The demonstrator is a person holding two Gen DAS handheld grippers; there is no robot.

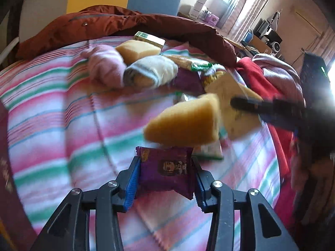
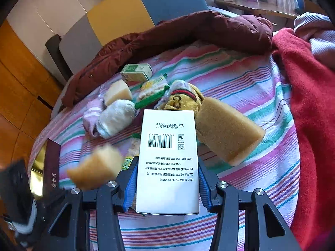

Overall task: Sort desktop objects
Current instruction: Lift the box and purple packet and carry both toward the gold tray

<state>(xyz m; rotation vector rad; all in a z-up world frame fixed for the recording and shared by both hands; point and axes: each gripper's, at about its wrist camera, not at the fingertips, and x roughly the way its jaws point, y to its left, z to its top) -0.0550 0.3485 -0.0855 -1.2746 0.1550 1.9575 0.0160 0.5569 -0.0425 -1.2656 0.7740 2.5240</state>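
left hand-held gripper [image 1: 165, 170]: clamped on purple snack packet [image 1: 167, 167], above striped bed sheet [image 1: 62, 125] | right hand-held gripper [image 2: 167, 179]: clamped on white box [image 2: 167, 161], above item pile

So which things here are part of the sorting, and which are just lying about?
Part of the job: purple packet in the left gripper; white box in the right gripper; sponges; socks; green carton.
Lying about: maroon jacket; red blanket; striped sheet.

Glossy foil snack packet [image 1: 165, 167], matt cardboard box [image 2: 167, 163], woven striped cloth [image 1: 62, 104]
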